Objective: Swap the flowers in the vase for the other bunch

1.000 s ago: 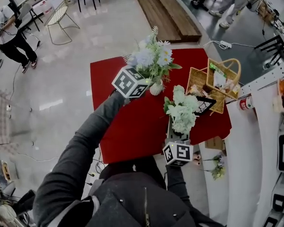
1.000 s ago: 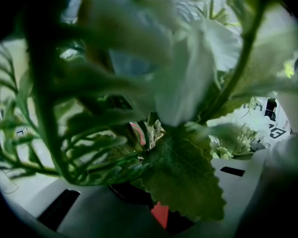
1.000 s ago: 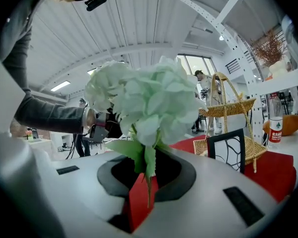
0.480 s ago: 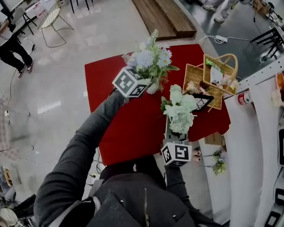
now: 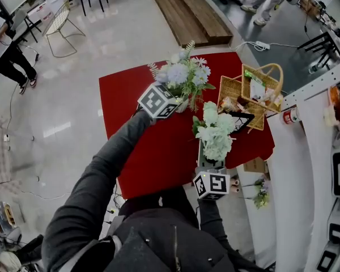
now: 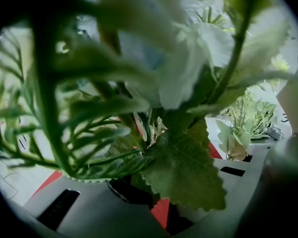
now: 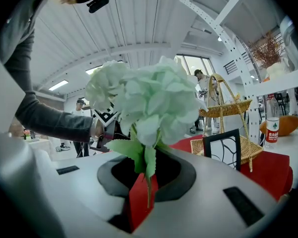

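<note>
Nearest to you, the right gripper (image 7: 143,195) is clamped on the thin stem of the pale white-green bunch (image 5: 216,130), which stands upright just above the near edge of the red table (image 5: 141,157). A little farther out, the left gripper (image 6: 151,205) is clenched on the gathered stems of the blue-and-white bunch (image 5: 184,75), held in the air over the middle of the cloth. The two flower heads are near each other but not touching. Both bunches are in your jaws and neither sits in a vase. No view shows a vase for certain. The likeliest candidate is the black-framed stand (image 5: 242,122) just beyond the white bunch and beside the wicker baskets (image 5: 260,92). You appear to be between taking one bunch out and putting the other in. To do it well, keep the heads apart so leaves and petals do not tangle. Bring the incoming bunch over the opening with its stems pointing straight down, and lower it stem first. Leaves fill the left gripper view, so judge the line-up from the head view. Hold the grip until the stems are seated, and lay the spare bunch on bare cloth, clear of the baskets. Beyond the table lies open polished floor (image 5: 102,44).
</note>
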The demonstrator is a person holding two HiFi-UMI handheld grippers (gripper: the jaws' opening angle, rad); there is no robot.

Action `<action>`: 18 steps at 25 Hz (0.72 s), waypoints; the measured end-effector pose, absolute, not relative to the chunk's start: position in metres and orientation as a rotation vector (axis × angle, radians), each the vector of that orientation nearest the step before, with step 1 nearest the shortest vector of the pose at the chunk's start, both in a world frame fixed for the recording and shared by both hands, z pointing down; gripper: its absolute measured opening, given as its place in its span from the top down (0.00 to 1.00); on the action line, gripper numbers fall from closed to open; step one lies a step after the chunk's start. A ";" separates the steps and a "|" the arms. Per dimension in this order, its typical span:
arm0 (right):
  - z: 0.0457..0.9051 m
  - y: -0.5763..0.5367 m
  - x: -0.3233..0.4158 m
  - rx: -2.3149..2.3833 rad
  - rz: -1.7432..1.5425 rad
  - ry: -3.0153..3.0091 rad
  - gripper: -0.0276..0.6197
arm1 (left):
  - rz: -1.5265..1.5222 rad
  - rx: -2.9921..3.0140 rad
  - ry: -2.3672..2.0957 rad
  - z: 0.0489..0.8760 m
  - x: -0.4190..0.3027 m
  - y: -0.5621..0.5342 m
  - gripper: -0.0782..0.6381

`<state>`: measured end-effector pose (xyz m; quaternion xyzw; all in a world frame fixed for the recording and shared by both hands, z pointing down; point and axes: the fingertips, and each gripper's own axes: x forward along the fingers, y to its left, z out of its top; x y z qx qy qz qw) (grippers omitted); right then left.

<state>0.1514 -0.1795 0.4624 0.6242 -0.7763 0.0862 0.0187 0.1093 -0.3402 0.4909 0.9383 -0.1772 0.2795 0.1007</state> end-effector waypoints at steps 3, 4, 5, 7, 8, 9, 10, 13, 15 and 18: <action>0.462 -0.178 0.152 1.937 0.267 -2.407 0.88 | 0.801 2.762 -0.539 0.490 0.110 -0.342 0.83; 0.462 -0.178 0.152 1.937 0.267 -2.407 0.88 | 0.795 2.757 -0.548 0.490 0.110 -0.343 0.83; 0.463 -0.178 0.152 1.935 0.267 -2.407 0.88 | 0.793 2.754 -0.560 0.491 0.110 -0.343 0.82; 0.463 -0.179 0.152 1.931 0.268 -2.407 0.88 | 0.799 2.755 -0.584 0.491 0.109 -0.345 0.82; 0.464 -0.179 0.152 1.932 0.269 -2.406 0.88 | 0.806 2.758 -0.593 0.491 0.109 -0.345 0.82; 0.464 -0.179 0.153 1.933 0.270 -2.404 0.88 | 0.811 2.762 -0.600 0.491 0.109 -0.345 0.81; 0.464 -0.179 0.153 1.934 0.272 -2.403 0.88 | 0.812 2.765 -0.606 0.491 0.110 -0.345 0.80; 0.464 -0.179 0.153 1.931 0.276 -2.406 0.88 | 0.791 2.766 -0.624 0.490 0.109 -0.343 0.78; 0.463 -0.180 0.153 1.931 0.281 -2.412 0.88 | 0.769 2.766 -0.637 0.488 0.108 -0.343 0.77; 0.464 -0.181 0.153 1.931 0.283 -2.418 0.88 | 0.749 2.760 -0.643 0.487 0.107 -0.342 0.71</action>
